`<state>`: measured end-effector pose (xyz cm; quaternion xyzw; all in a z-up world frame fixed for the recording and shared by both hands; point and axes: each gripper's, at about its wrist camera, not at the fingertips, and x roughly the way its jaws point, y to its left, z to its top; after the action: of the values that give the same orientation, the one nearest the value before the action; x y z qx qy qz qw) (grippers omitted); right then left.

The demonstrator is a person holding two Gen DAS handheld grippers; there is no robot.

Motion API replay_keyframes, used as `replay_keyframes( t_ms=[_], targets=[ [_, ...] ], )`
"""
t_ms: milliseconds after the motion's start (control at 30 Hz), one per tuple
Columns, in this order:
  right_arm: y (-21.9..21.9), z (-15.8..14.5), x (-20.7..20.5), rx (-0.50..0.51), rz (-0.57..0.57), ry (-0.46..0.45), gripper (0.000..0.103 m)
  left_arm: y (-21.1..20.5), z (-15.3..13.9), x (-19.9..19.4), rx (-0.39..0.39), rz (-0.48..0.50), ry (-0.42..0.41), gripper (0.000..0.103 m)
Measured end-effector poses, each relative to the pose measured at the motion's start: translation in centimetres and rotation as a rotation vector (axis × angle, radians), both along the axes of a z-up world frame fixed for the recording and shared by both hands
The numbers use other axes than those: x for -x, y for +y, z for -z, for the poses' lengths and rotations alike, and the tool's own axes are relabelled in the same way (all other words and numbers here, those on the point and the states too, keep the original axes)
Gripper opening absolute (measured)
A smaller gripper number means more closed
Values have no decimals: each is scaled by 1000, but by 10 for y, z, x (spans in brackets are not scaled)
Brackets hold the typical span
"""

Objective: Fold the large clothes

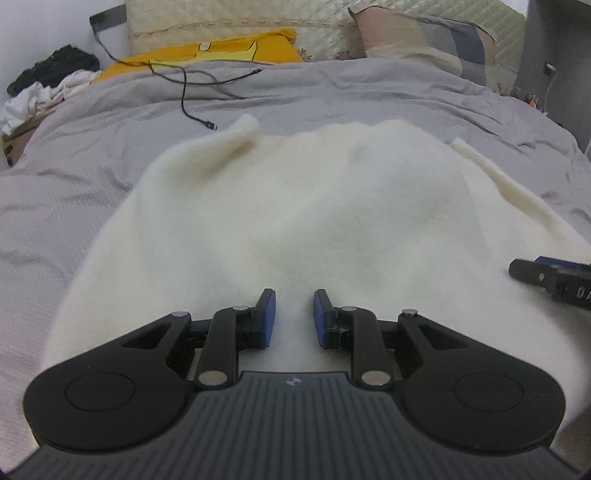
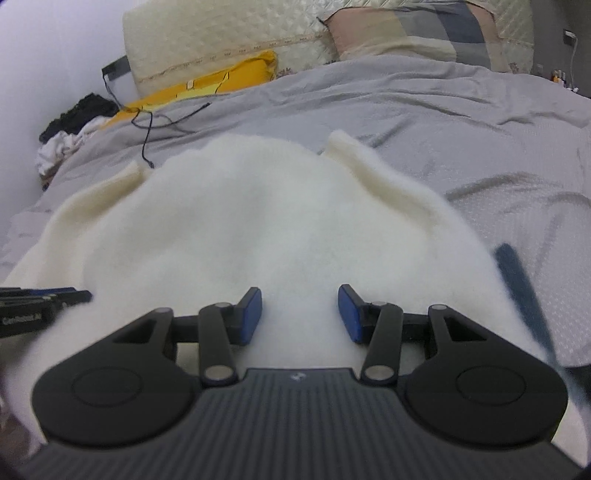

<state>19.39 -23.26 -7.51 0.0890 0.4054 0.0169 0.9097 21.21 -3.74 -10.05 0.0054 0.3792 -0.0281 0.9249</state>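
While the white fleece garment [image 1: 295, 221] lies spread on the grey bed cover [image 1: 92, 155], both claws hover over its near edge. Left gripper [image 1: 294, 317] narrowly parted, right gripper [image 2: 300, 314] wider, both empty. Its length runs away from the claws.

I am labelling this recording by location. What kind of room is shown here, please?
Most likely a bedroom. A white sweater lies spread on a bed with a grey cover, pillows stand against a quilted headboard, and a charging cable trails over the cover.
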Motion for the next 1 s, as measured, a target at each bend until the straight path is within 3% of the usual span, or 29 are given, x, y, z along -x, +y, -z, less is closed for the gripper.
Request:
replay_keyframes(
  t_ms=[67, 233, 400, 433, 500, 633, 733, 1000],
  targets=[
    [-2, -11, 9, -22, 32, -7, 48, -1, -12, 9, -7, 42, -4, 26],
    [-11, -48, 47, -163, 111, -47, 53, -1, -47, 45, 104, 89, -31, 38],
    [-29, -63, 89, -369, 199, -37, 75, -12, -64, 85, 192, 105, -43, 54],
    [-32, -62, 94, -401, 219, -25, 83, -11, -65, 90, 228, 108, -38, 56],
    [-39, -56, 103, -477, 264, 1, 87, -10, -62, 98, 306, 97, -4, 61],
    [-52, -31, 105, -618, 356, 97, 87, -2, -46, 95, 454, 75, 107, 64],
    [-55, -20, 102, -668, 387, 116, 86, 2, -35, 91, 538, 62, 169, 70],
    [-56, -4, 124, -805, 516, 169, 89, 2, -24, 85, 577, 68, 176, 77]
  ],
)
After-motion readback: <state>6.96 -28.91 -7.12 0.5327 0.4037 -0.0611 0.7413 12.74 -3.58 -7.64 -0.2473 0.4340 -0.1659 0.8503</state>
